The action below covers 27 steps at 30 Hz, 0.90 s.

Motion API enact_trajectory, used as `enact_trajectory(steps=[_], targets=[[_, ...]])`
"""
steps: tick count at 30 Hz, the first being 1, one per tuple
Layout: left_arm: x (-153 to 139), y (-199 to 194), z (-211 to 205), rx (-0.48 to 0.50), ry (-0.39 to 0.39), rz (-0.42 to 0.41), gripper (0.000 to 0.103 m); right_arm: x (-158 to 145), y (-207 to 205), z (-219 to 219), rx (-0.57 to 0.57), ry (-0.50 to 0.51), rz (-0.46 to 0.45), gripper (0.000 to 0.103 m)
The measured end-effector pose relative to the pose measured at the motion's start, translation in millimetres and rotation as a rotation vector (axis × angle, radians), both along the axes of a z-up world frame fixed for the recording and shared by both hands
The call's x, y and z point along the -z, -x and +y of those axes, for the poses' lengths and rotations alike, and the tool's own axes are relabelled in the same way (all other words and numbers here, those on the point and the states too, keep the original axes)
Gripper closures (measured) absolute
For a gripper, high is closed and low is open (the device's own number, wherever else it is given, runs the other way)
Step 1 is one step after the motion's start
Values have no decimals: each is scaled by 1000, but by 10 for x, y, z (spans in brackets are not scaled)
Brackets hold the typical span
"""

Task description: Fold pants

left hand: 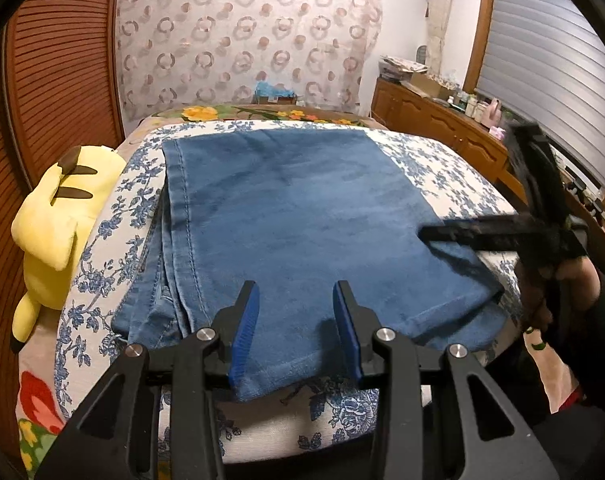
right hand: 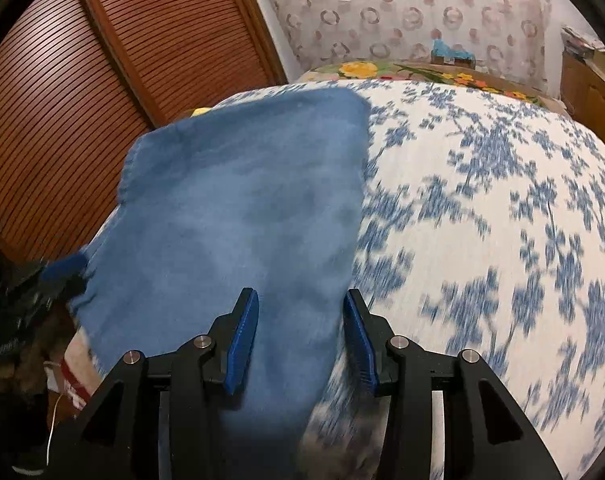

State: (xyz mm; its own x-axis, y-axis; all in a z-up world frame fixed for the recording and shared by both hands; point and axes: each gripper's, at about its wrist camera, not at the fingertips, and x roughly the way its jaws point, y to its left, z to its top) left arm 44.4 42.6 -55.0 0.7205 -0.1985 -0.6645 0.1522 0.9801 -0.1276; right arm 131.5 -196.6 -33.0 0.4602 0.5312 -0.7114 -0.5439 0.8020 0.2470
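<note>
Both tongs, left [left hand: 296, 300] and right [right hand: 300, 308], hang released over folded blue denim pants [left hand: 294, 216] on the blue-flowered white bedspread [right hand: 502, 208]. Left: louvred wooden door [left hand: 58, 64], yellow plush toy [left hand: 58, 220]. Ahead: circle-patterned curtain [left hand: 242, 32]. Right: wooden sideboard [left hand: 434, 116].

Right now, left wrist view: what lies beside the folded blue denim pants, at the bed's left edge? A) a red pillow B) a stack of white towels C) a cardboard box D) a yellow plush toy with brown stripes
D: a yellow plush toy with brown stripes lies at the left edge of the blue-and-white floral bedspread, next to the folded blue denim pants.
</note>
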Motion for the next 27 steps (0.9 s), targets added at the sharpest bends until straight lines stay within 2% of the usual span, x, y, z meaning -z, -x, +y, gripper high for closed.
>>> enact_trajectory(steps=[4, 5, 6, 7, 8, 13, 19, 23, 27], targets=[[9, 3, 3, -4, -1, 4, 64, -6, -205, 163, 8, -21, 24, 57], [12, 0, 12, -5, 1, 3, 64, -1, -230, 198, 2, -21, 26, 60], [15, 1, 20, -6, 0, 4, 64, 0, -237, 236, -3, -20, 27, 67], [19, 1, 30, -7, 0, 4, 64, -12, -226, 272, -12, -18, 15, 86], [25, 0, 36, -8, 0, 5, 64, -43, -206, 304, -30, -19, 0, 94], [27, -15, 36, -15, -2, 7, 64, -463, -118, 238, -42, -116, -113, 97], [-91, -73, -17, 1, -16, -16, 64, -856, -88, 8, -9, -96, -205, 98], [-193, -152, -93, 19, -11, -34, 64, -932, -139, -394, 70, -60, -213, 98], [-278, -270, -285, 57, -14, -50, 64, -791, -235, -771, 138, 18, -186, 98]])
